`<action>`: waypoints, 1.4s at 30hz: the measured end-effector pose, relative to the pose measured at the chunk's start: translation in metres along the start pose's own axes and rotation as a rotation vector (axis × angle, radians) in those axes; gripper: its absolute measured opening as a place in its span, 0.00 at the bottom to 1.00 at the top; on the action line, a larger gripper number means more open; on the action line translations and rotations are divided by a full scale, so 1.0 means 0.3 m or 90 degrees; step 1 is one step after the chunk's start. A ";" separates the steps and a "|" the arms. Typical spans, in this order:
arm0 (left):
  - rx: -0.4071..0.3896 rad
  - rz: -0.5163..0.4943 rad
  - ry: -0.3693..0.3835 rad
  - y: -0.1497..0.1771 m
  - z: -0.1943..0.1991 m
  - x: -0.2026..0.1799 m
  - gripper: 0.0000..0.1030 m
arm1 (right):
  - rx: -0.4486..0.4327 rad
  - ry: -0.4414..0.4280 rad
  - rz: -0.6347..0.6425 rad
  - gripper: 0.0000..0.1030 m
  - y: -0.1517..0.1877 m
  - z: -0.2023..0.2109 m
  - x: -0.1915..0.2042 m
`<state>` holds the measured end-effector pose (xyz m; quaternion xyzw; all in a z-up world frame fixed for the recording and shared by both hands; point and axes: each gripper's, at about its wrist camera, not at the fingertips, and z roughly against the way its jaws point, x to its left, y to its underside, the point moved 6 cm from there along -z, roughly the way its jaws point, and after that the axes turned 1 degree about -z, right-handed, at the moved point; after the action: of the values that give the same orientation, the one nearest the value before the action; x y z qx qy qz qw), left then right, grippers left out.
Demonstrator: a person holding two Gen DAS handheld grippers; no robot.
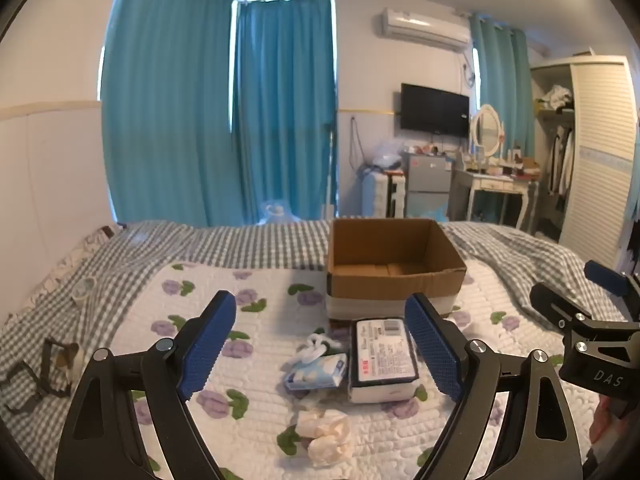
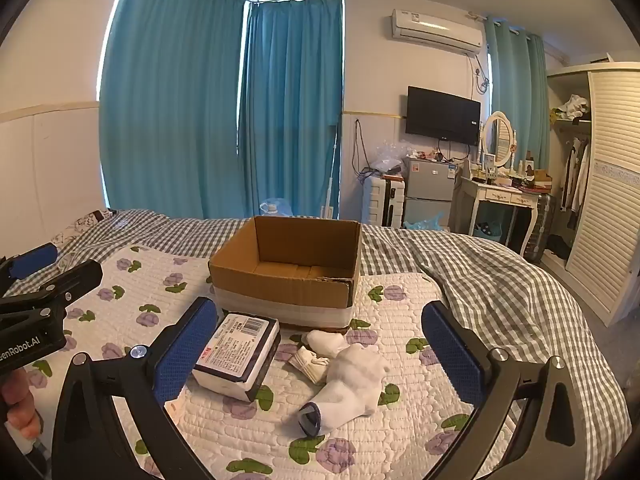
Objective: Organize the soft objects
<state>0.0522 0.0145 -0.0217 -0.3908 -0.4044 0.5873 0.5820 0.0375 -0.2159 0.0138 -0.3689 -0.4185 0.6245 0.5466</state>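
Observation:
An open cardboard box [image 1: 394, 270] stands on the flowered quilt; it also shows in the right wrist view [image 2: 288, 268] and looks empty. In front of it lie a wrapped tissue pack with a label [image 1: 382, 362] [image 2: 238, 354], a small blue tissue packet [image 1: 316, 370], a crumpled white piece [image 1: 316, 346] and cream socks [image 1: 326, 436]. The right wrist view shows white socks [image 2: 348, 376] and a folded cream piece [image 2: 310, 362]. My left gripper [image 1: 320, 344] is open above these items. My right gripper [image 2: 320, 350] is open above the socks. Both are empty.
The bed has a grey checked sheet [image 1: 248, 240]. A tape roll [image 1: 85, 286] and a dark strap [image 1: 36, 376] lie at its left side. Beyond the bed stand teal curtains [image 1: 224, 120], a small fridge [image 2: 428, 196], a dressing table [image 2: 504, 196] and a wardrobe [image 2: 608, 184].

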 end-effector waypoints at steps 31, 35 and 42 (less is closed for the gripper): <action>-0.031 -0.004 0.012 -0.059 0.063 -0.010 0.85 | -0.009 0.004 0.006 1.00 -0.043 0.051 0.009; -0.044 -0.002 0.013 -0.072 0.103 -0.011 0.85 | -0.018 0.002 0.012 1.00 -0.064 0.097 0.020; 0.000 -0.001 0.010 0.004 0.069 -0.006 0.85 | 0.011 0.002 0.025 1.00 -0.002 0.106 0.036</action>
<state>0.0326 0.0122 -0.0153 -0.3950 -0.4007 0.5836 0.5855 0.0070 -0.2091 0.0263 -0.3732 -0.4049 0.6383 0.5379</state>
